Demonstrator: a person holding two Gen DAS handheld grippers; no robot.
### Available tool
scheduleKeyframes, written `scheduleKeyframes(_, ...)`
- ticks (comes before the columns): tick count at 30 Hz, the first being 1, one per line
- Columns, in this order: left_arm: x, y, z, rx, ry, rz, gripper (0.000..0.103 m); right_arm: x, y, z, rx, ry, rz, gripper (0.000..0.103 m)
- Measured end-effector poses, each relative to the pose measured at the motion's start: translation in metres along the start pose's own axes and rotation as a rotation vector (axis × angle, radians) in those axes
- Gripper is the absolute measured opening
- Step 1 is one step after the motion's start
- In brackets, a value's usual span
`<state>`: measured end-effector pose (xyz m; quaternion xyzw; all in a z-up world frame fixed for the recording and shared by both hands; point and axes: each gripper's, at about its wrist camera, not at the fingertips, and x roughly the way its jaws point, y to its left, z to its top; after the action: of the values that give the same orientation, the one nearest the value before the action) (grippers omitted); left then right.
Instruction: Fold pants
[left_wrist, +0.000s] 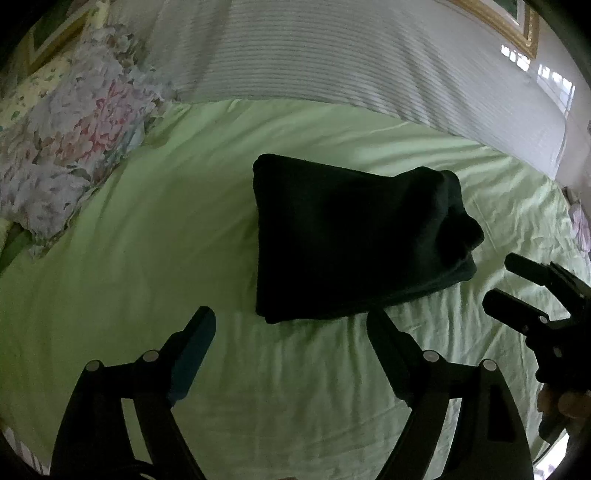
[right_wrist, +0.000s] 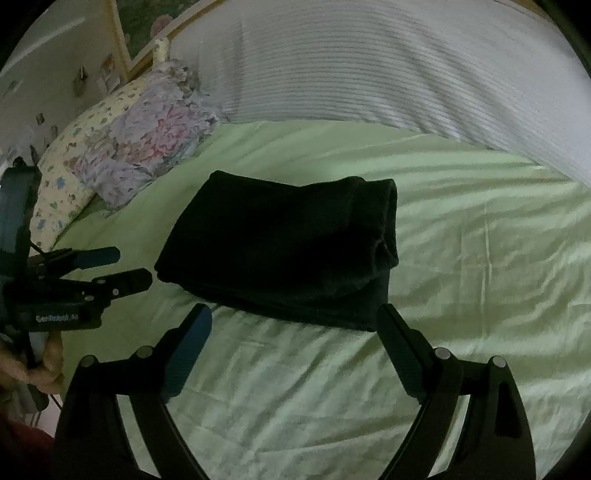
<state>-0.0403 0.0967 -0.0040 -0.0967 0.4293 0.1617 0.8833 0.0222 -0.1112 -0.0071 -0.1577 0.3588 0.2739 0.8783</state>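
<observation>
The dark pants (left_wrist: 351, 236) lie folded into a compact rectangle on the light green bedsheet (left_wrist: 147, 240). They also show in the right wrist view (right_wrist: 284, 247). My left gripper (left_wrist: 291, 317) is open and empty, hovering just short of the pants' near edge. My right gripper (right_wrist: 295, 314) is open and empty, also just short of the near edge. The right gripper shows at the right of the left wrist view (left_wrist: 498, 280), and the left gripper at the left of the right wrist view (right_wrist: 133, 266). Neither touches the pants.
A floral pillow (left_wrist: 70, 136) lies at the left end of the bed, with a yellow patterned pillow (right_wrist: 62, 184) behind it. A white ribbed blanket (left_wrist: 332, 55) lies along the far side. A gold picture frame (left_wrist: 517, 26) hangs on the wall.
</observation>
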Motion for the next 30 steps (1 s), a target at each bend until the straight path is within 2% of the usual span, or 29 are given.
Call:
scheduleKeyframes(16,0.0044,-0.0015,-0.0010,0.010,0.001,0.011,0.085,0.0014,0.0073,-0.0004,-0.032,-0.037,0.009,0.091)
scheduleKeyframes(30,0.0058,-0.0046,-0.0019,0.025,-0.017,0.017,0.086,0.0083,0.0063,0.0001,-0.040,-0.027,0.005,0.091)
